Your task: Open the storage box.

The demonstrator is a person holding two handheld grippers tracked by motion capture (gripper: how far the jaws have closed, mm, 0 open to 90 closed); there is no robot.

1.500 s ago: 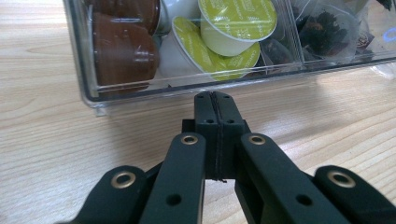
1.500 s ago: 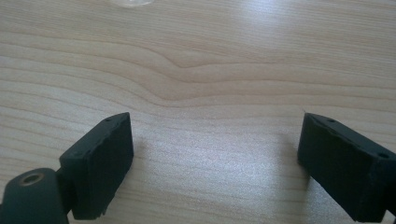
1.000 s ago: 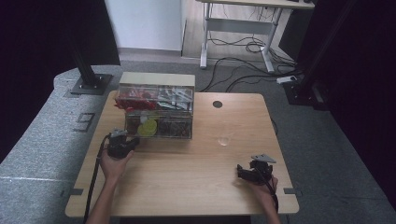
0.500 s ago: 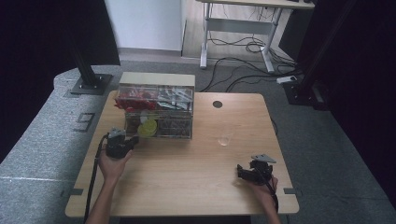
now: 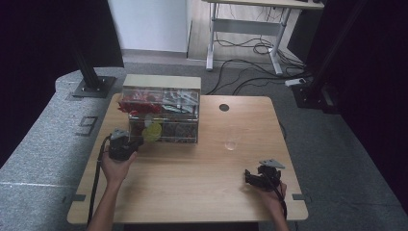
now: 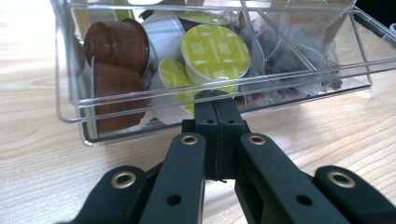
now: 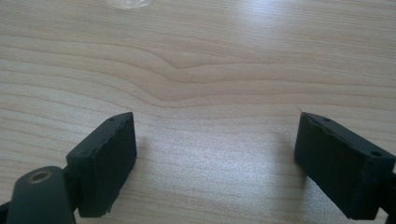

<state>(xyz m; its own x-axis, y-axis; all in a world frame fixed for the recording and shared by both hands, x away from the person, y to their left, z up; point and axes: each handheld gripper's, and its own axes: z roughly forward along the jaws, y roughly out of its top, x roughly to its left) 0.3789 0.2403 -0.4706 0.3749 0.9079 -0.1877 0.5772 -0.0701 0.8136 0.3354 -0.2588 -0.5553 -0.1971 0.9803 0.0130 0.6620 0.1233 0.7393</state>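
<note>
A clear plastic drawer organiser [image 5: 161, 115] stands at the back left of the wooden table [image 5: 192, 183]. Its lower drawer [image 6: 84, 116] holds brown, silver and lime-lidded coffee capsules [image 6: 215, 51] and tea bags. My left gripper [image 5: 126, 144] is at the organiser's lower left front. In the left gripper view its jaws [image 6: 218, 109] are shut, pads pressed together, with the tips against the drawer's clear front wall just under its rim. I cannot tell whether they pinch a lip. My right gripper [image 5: 251, 177] rests near the table's front right and is open [image 7: 215, 158] over bare wood.
A small clear glass [image 5: 232, 143] stands right of the organiser, between it and my right gripper. A round cable hole [image 5: 223, 107] is at the table's back edge. Black stands, cables and a desk frame sit on the floor beyond.
My left gripper has shifted very slightly to the left at the organiser's front. The right gripper has kept still.
</note>
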